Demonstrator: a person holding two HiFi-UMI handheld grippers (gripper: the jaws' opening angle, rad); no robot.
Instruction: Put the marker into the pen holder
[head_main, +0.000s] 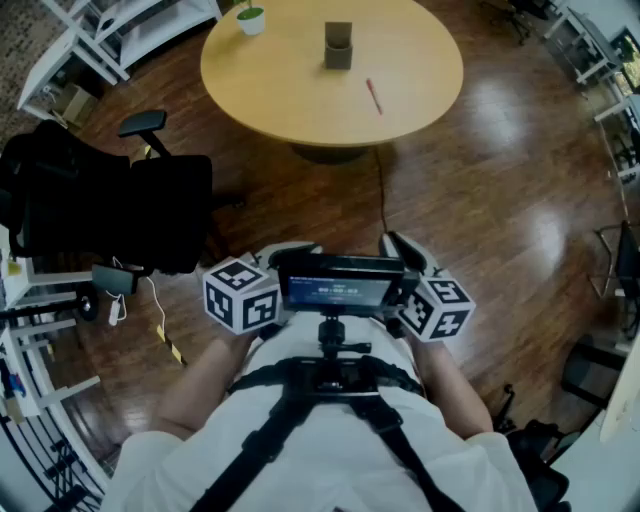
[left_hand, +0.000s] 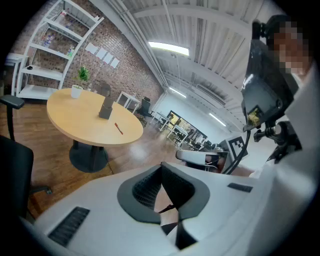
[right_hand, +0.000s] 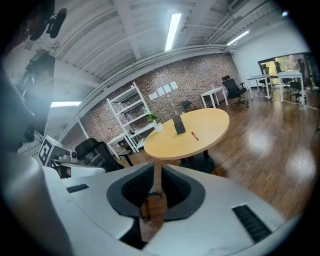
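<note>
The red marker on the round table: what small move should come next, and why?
Probably a step toward the table, leading with the right hand-held gripper. Its jaws stand apart with nothing between them, and it is held at the chest, well short of the marker, which lies bare on the tabletop right of the pen holder.

Round wooden table (head_main: 280, 80) on glossy wood floor (head_main: 500, 180); black office chair (head_main: 165, 210); brick wall (right_hand: 200, 75).

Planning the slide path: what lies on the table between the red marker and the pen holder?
Nothing: in the head view only bare tabletop separates the marker from the pen holder; the right gripper view shows the same.
</note>
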